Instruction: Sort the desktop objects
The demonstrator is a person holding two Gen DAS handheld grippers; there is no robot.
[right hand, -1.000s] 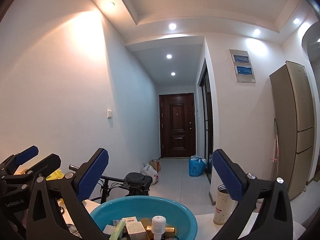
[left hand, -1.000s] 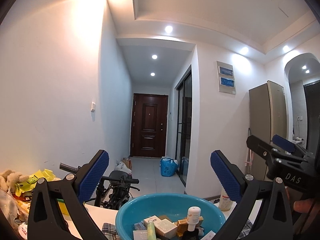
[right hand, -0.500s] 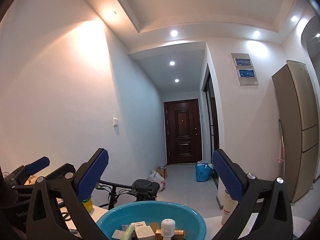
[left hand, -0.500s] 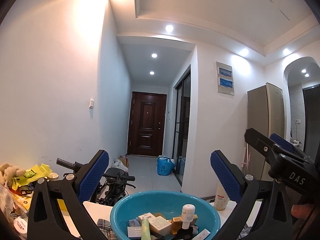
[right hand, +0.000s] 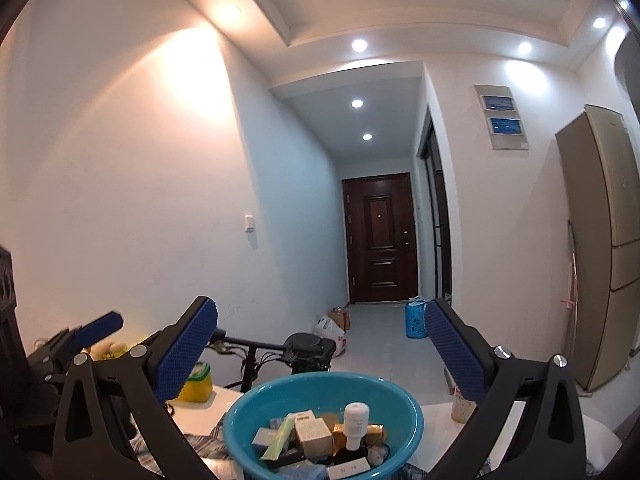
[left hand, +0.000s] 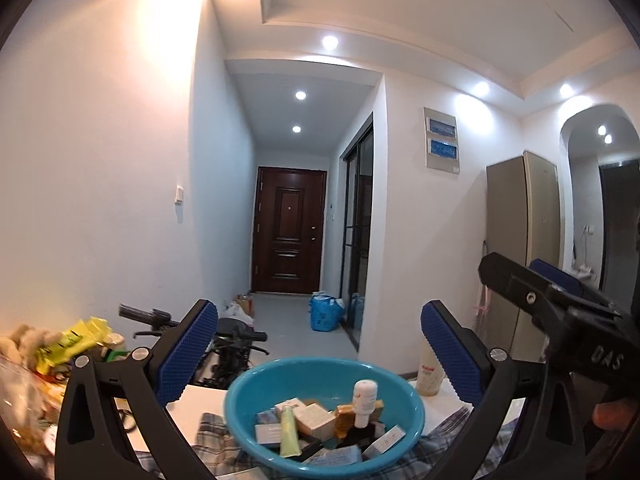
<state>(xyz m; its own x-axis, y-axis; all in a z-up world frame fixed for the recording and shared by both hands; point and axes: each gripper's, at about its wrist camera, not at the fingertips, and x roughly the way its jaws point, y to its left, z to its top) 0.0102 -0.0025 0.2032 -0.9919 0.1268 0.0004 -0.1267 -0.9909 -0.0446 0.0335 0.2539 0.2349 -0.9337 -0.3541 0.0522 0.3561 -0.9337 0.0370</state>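
White walls run down a narrow hallway to a dark brown door, lit by recessed ceiling spots — warm glare on the left wall. A tall beige fridge stands right, below it a grey tiled floor — a glazed sliding door beside the hall.

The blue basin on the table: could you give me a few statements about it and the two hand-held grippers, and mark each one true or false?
1. The blue basin holds small boxes and bottles. True.
2. The left hand-held gripper is clamped on a bottle. False: its jaws are wide apart and hold nothing.
3. A white-capped bottle stands upright in the basin. True.
4. The right hand-held gripper is shut. False: it is open, with nothing between its pads.
5. A pale green tube lies among the boxes in the basin. True.
6. The basin sits on the floor. False: it rests on a checked cloth on the white table.
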